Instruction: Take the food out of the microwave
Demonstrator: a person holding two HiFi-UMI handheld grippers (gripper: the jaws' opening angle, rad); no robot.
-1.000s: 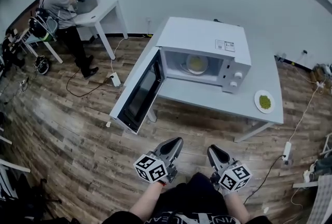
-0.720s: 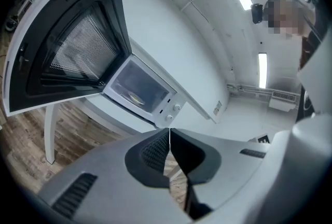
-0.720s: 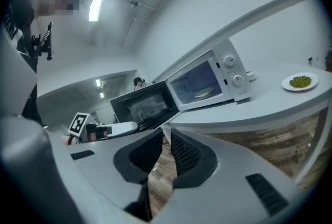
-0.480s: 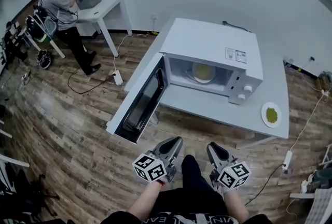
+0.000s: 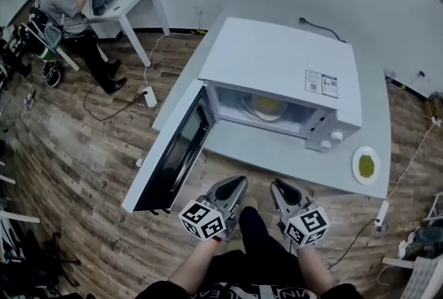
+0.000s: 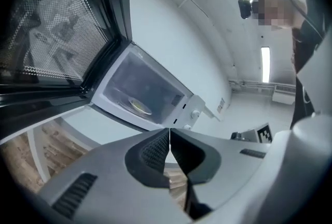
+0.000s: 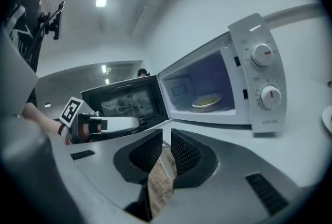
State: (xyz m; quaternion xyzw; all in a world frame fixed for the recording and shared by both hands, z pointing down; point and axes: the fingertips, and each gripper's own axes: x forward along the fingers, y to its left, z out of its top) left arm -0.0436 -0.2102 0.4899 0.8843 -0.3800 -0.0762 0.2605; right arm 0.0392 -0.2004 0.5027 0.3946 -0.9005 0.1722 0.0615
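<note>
A white table (image 5: 277,152) on wood flooring bears the microwave (image 5: 277,62), its door (image 5: 173,152) swung wide at its left so the plate of yellow food (image 5: 268,106) inside lies reachable. In front of the microwave, the left gripper (image 5: 234,184) points level, jaws pressed together, empty. The right gripper (image 5: 278,185) dips slightly, jaws a slit apart, empty.

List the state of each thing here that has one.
Door: swung wide open.
Inner plate: inside the microwave, holding yellow food.
Outer plate: on the table, holding green food.
Left gripper: shut, empty.
Right gripper: jaws slightly apart, empty.
</note>
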